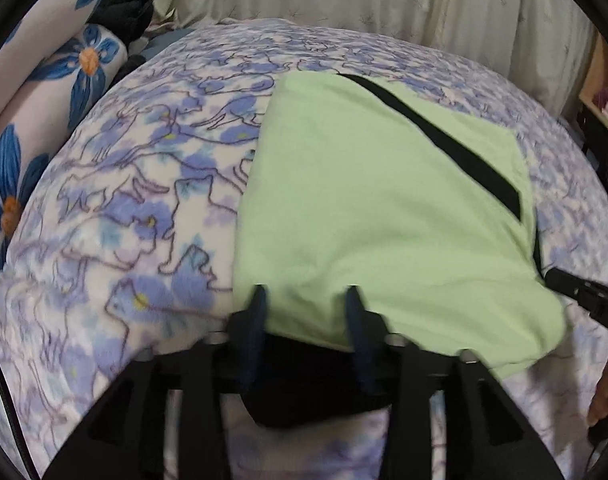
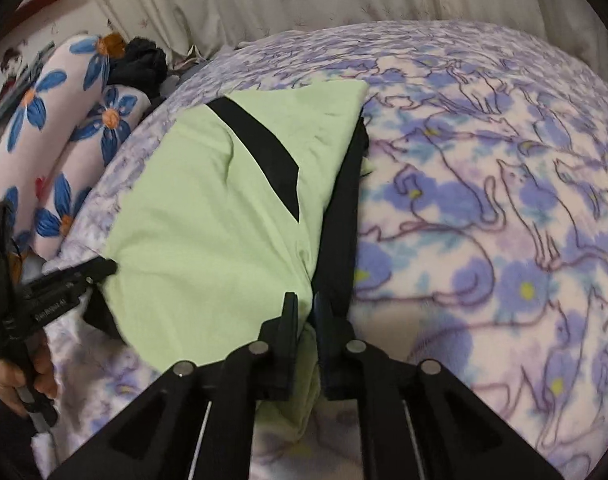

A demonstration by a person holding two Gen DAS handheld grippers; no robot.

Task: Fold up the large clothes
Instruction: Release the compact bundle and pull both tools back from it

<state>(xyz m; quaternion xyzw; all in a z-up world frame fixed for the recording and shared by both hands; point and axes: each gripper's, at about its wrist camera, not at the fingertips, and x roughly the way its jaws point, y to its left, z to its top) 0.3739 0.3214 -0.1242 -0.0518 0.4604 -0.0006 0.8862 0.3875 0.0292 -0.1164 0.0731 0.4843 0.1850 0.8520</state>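
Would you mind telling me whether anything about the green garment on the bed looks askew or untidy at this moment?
Slightly. The green garment is folded unevenly: a black layer sticks out along its right edge, and the black stripe runs diagonally. Nothing looks damaged or spilled on the blanket.

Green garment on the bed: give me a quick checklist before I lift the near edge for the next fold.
1. Right tongs pinching the green garment at its near edge: ok, pads closed on cloth.
2. Left tongs gripping the same edge: not ok, fingers stand apart with the fabric between them.
3. Garment lying flat on the blanket: ok, only mild wrinkles.
4. Black stripe smooth: ok.
5. Black layer under the right side caught in the grip: cannot tell.
6. Flowered pillows clear of the garment: ok.
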